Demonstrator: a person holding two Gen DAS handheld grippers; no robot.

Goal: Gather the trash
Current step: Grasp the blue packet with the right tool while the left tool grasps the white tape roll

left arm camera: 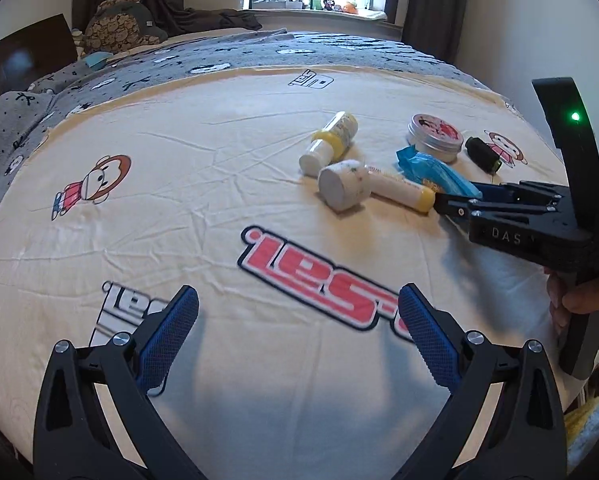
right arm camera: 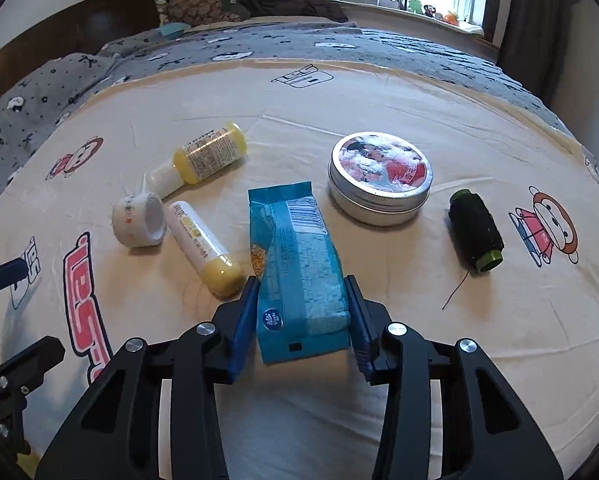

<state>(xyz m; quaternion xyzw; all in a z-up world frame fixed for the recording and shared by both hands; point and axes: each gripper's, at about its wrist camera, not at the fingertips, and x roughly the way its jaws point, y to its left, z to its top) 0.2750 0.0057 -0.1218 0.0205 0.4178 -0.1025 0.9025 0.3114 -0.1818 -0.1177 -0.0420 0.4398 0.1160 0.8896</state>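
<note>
A blue snack wrapper point(right arm camera: 299, 264) lies on the cream bedsheet point(right arm camera: 339, 92), its near end between the blue pads of my right gripper point(right arm camera: 302, 284), which press both its sides. It also shows in the left wrist view point(left arm camera: 435, 170), with the right gripper point(left arm camera: 455, 204) at its end. My left gripper point(left arm camera: 299, 300) is open and empty above the sheet point(left arm camera: 219, 120), well short of the items.
Around the wrapper lie two yellow-and-white bottles point(right arm camera: 207, 156) point(right arm camera: 203, 244), a white tape roll point(right arm camera: 139, 220), a round metal tin point(right arm camera: 381, 178) and a black thread spool point(right arm camera: 476, 230). A grey blanket point(right arm camera: 339, 46) and pillows point(right arm camera: 31, 92) lie beyond.
</note>
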